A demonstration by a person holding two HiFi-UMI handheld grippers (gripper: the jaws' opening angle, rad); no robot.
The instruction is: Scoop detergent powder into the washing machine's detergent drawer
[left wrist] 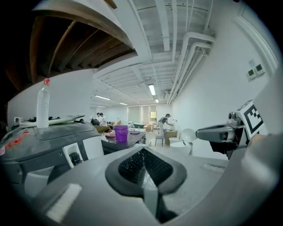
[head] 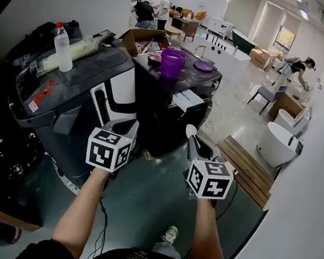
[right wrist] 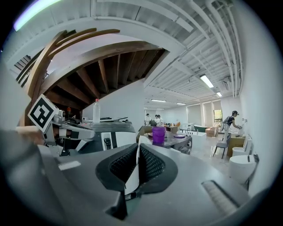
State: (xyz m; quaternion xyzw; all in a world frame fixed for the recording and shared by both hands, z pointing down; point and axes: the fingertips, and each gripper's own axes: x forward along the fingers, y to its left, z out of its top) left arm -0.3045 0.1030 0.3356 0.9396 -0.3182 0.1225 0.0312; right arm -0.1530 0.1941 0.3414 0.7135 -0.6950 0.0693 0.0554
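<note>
Grippers level and side by side, near each other but apart, over the grey-green floor point(head: 140, 202). Left gripper point(head: 128, 127) closed pad against pad with nothing between, hovering just beside the white front of the grey-lidded washing machine point(head: 73, 89). Right gripper point(head: 191, 143) clamped on the flat white handle of a scoop point(head: 190, 130), bowl standing up past the jaw tips. Impossible to tell whether any powder sits in it. Same grip in the right gripper view, with the white handle pinched between the dark ribbed pads point(right wrist: 152, 165).

On the machine's lid, a clear bottle point(head: 63, 48) with a red cap, upright. Right of the machine, a dark cabinet point(head: 157, 119) with a white tray-like part point(head: 186, 100) jutting from its front edge. No telling whether that is the detergent drawer. On the cabinet top, a purple tub point(head: 172, 63), a purple lid point(head: 202, 66) lying near it, and an open cardboard box point(head: 142, 36) behind.

Scoop well apart from tub and tray, touching neither. Farther back, people point(head: 152, 4) standing in a group, and a white bathtub point(head: 276, 145) by the right wall.
</note>
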